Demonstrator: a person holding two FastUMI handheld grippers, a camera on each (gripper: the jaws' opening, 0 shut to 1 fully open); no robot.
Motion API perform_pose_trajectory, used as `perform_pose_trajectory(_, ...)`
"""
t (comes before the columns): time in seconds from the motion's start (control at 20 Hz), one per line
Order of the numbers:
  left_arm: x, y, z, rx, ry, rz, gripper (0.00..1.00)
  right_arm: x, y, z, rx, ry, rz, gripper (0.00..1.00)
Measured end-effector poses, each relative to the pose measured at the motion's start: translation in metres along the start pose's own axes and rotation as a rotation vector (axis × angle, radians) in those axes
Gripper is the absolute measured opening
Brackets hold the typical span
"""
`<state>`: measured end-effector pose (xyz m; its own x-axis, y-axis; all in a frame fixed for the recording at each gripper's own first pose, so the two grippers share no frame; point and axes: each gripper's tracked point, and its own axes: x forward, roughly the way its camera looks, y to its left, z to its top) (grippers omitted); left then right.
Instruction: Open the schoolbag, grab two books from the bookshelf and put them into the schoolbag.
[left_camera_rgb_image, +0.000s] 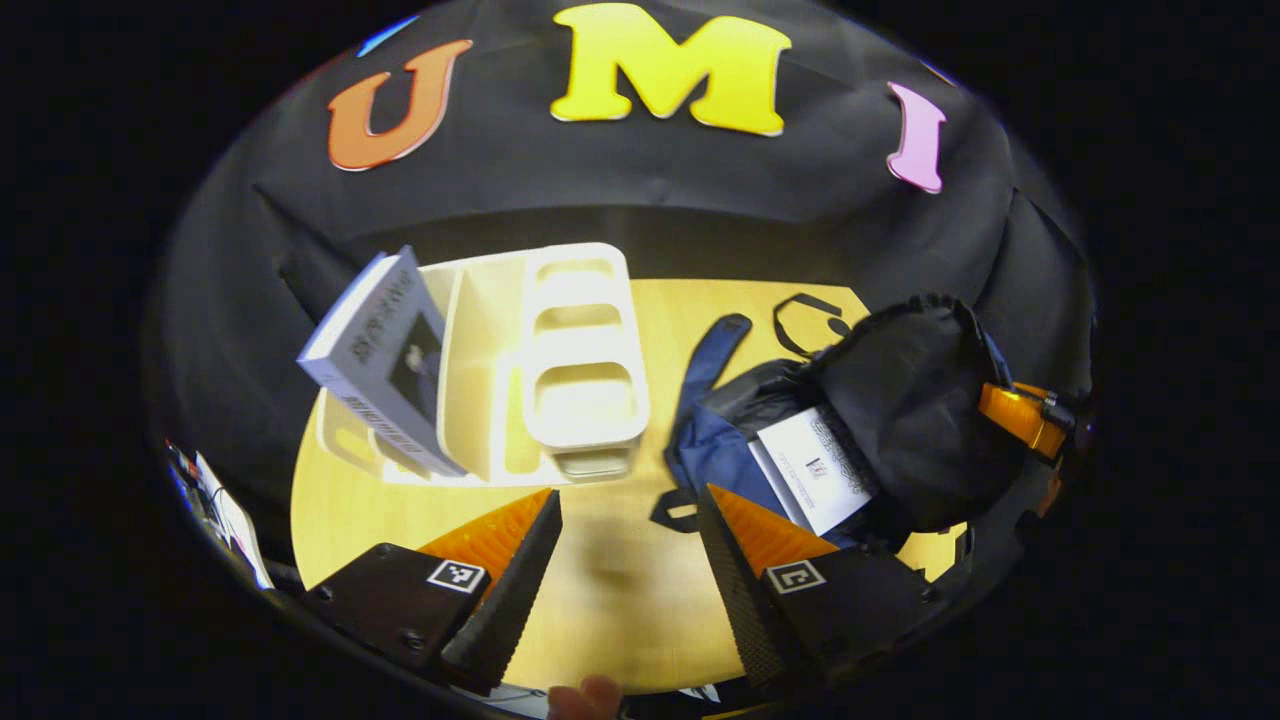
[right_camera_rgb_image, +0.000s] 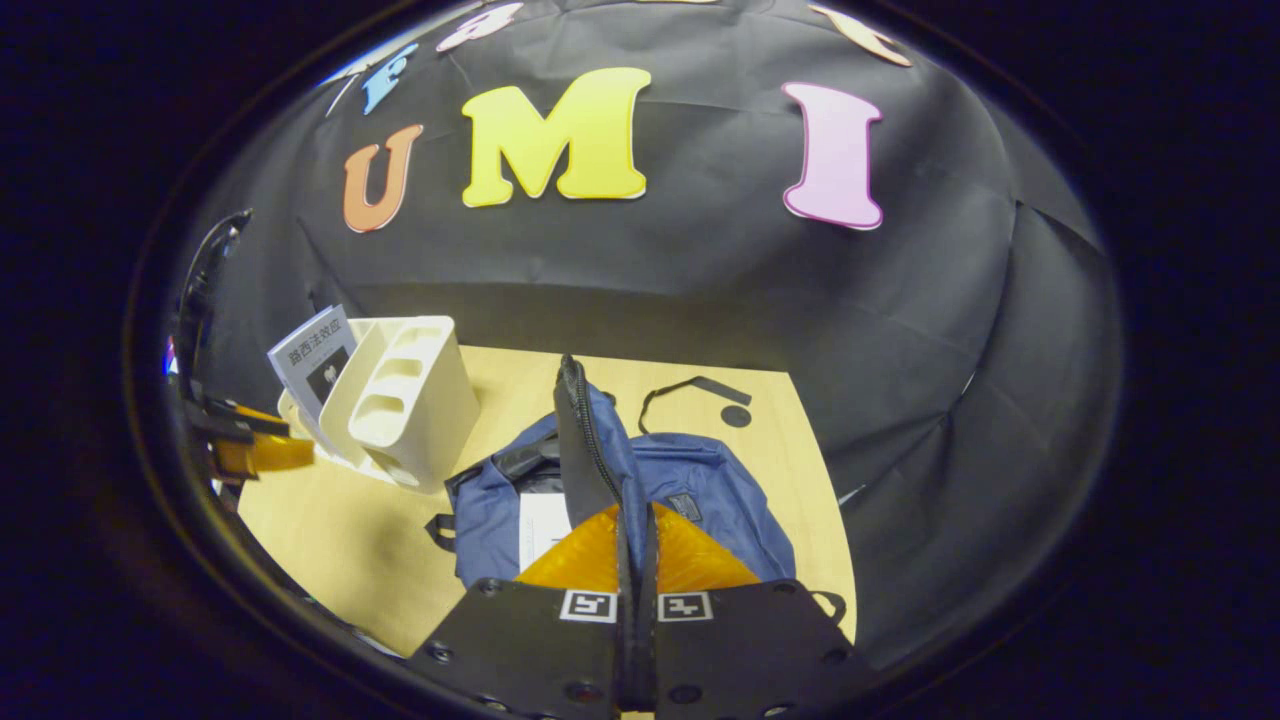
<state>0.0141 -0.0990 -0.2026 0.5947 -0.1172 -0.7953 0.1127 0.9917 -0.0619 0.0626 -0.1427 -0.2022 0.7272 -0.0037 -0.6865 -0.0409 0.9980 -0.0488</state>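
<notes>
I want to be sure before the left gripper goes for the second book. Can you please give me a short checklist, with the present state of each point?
1. Schoolbag open: ok, the right gripper holds its zippered flap up.
2. First book inside: ok, a white book lies in the opening.
3. Second book available: ok, a grey book leans at the white bookshelf.
4. Left gripper free: ok, jaws open, nothing between them.
5. Path to the grey book: ok, bare table ahead.
6. Room in the bag for another book: cannot tell.
</notes>
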Motion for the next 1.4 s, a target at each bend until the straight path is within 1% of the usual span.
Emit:
perform_pose_trajectory(0.05,-0.01,0.019,0.008,-0.006,-0.018,0.03,0.86,-0.001,0.0,0.0,-0.003,-0.002,-0.001,0.0)
perform_pose_trajectory(0.1,-0.018,0.04,0.017,-0.002,-0.043,0.061,0.95,-0.002,0.001,-0.001,-0.003,-0.003,0.0,0.0)
perform_pose_trajectory(0.15,-0.026,0.059,0.029,0.008,-0.076,0.089,0.85,-0.003,0.003,0.0,-0.002,-0.003,0.002,0.0)
perform_pose_trajectory(0.25,-0.039,0.097,0.053,0.017,-0.129,0.151,0.86,-0.004,0.003,0.001,0.004,-0.004,0.005,0.0)
perform_pose_trajectory(0.3,-0.044,0.114,0.061,0.017,-0.144,0.181,0.9,-0.005,0.004,0.0,0.008,-0.005,0.006,0.0)
perform_pose_trajectory(0.4,-0.056,0.143,0.082,0.007,-0.164,0.206,0.92,-0.006,0.004,0.003,0.011,-0.008,0.005,0.0)
perform_pose_trajectory(0.5,-0.056,0.155,0.099,-0.023,-0.174,0.188,0.91,-0.007,0.003,0.004,0.014,-0.009,0.003,0.0)
perform_pose_trajectory(0.65,-0.044,0.165,0.116,-0.085,-0.156,0.136,0.93,-0.01,0.0,0.007,0.014,-0.007,-0.002,0.0)
perform_pose_trajectory(0.7,-0.04,0.169,0.123,-0.099,-0.146,0.122,0.93,-0.01,-0.002,0.007,0.013,-0.007,-0.004,0.03)
perform_pose_trajectory(0.75,-0.036,0.174,0.128,-0.113,-0.134,0.106,0.93,-0.01,-0.004,0.008,0.013,-0.005,-0.004,0.0)
perform_pose_trajectory(0.85,-0.022,0.181,0.136,-0.13,-0.101,0.084,0.93,-0.01,-0.007,0.009,0.023,0.001,-0.004,0.0)
perform_pose_trajectory(0.95,-0.008,0.19,0.14,-0.126,-0.053,0.082,0.95,-0.009,-0.011,0.01,0.038,0.008,-0.003,0.0)
perform_pose_trajectory(1.0,-0.001,0.193,0.141,-0.118,-0.027,0.081,0.97,-0.008,-0.013,0.009,0.045,0.012,-0.005,0.0)
perform_pose_trajectory(1.1,0.016,0.196,0.139,-0.103,0.027,0.069,0.98,-0.006,-0.016,0.008,0.049,0.02,-0.007,0.0)
perform_pose_trajectory(1.25,0.042,0.195,0.125,-0.105,0.154,0.029,0.98,-0.007,-0.018,0.008,0.045,0.025,-0.011,0.0)
perform_pose_trajectory(1.4,0.065,0.2,0.11,-0.118,0.255,0.015,0.98,-0.008,-0.022,0.006,0.047,0.031,-0.019,0.0)
